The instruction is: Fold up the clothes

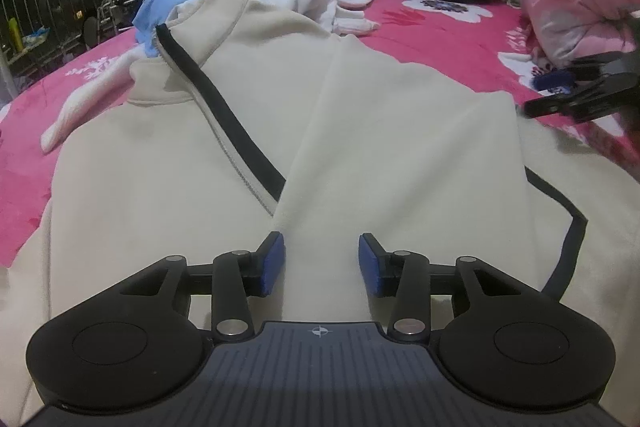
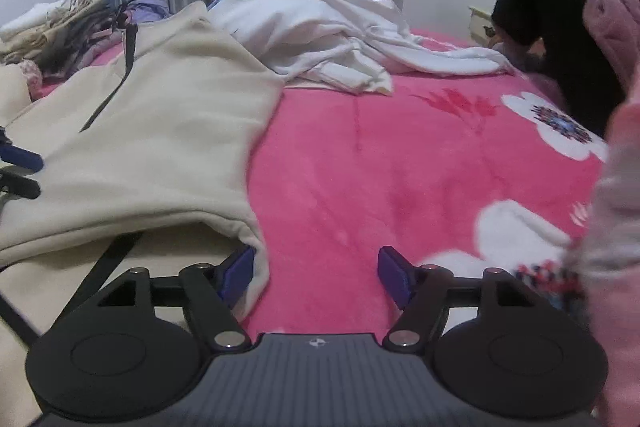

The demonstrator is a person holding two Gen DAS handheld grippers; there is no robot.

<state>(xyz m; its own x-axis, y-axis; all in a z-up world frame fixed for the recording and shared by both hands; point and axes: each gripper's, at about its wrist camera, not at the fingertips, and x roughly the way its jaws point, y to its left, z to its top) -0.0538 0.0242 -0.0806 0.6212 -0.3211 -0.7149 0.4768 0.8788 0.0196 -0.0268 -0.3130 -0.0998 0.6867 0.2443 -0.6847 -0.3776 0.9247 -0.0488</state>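
Grippers (image 1: 322, 263) (image 2: 316, 275) hover low over jacket (image 1: 360, 131), jaws apart.

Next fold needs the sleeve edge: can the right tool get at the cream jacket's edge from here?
Probably yes: the right tool is open, and the cream jacket has its edge at the left pad, with only bare pink blanket alongside.
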